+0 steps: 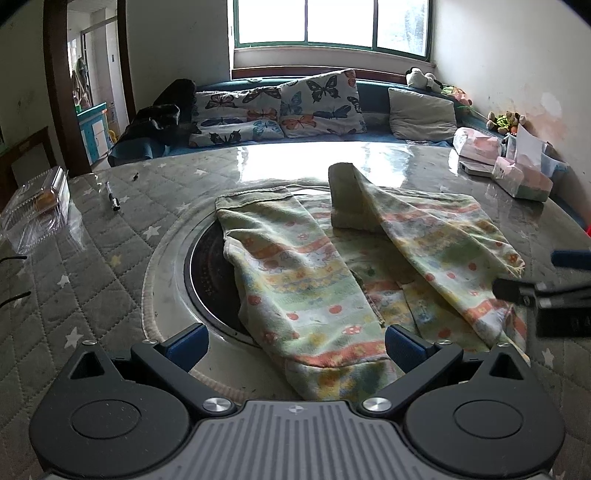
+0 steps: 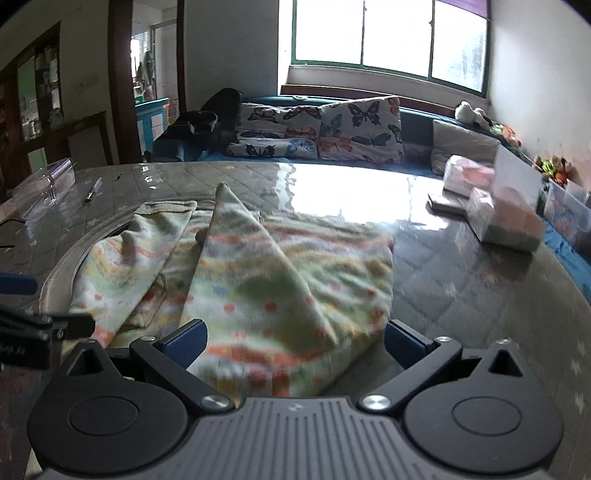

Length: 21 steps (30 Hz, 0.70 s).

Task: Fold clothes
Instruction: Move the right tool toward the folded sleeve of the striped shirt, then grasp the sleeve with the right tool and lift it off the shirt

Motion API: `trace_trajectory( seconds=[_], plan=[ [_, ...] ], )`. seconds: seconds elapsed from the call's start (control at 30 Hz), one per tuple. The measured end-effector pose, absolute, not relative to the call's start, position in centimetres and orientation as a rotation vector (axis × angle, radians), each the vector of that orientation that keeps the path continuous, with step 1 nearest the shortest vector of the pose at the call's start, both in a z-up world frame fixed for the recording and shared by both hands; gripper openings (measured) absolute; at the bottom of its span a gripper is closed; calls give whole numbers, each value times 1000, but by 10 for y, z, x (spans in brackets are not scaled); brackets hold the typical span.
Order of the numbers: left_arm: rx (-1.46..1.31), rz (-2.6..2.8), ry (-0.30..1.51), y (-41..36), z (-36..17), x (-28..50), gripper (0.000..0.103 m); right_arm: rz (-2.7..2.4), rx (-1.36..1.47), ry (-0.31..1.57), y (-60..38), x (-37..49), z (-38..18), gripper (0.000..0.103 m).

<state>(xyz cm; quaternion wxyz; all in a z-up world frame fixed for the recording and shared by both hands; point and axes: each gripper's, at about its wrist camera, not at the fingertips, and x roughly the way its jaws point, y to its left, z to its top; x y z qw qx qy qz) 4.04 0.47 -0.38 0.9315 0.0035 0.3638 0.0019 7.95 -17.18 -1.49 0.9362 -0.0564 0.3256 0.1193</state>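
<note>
You've got a quilted grey table cover (image 1: 92,236) with star print, glossy under the window (image 1: 332,22) glare. Round dark recess (image 1: 207,280) in the table at 9 o'clock from centre, ringed by a pale rim. Pen (image 1: 112,195) at 10 o'clock, clear plastic container (image 1: 40,206) beyond it at the table's left edge. Tissue packs (image 1: 517,173) at 2 o'clock, one pink-white pack (image 1: 476,146) just behind. Past the table at 12: blue sofa (image 1: 373,99) with two butterfly cushions (image 1: 280,107), a plain grey cushion (image 1: 421,114), and a dark garment heap (image 1: 162,110) at its left end. Stuffed toys (image 1: 424,77) on the ledge at 1 o'clock. Doorway (image 1: 96,85) at 10.
</note>
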Motion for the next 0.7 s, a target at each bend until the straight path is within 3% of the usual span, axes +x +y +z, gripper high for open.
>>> trace_trajectory(
  seconds=[0.7],
  plan=[
    [-27,36,778,31,-7,61,103,428,-128,734,-112,207,-31,81]
  ],
)
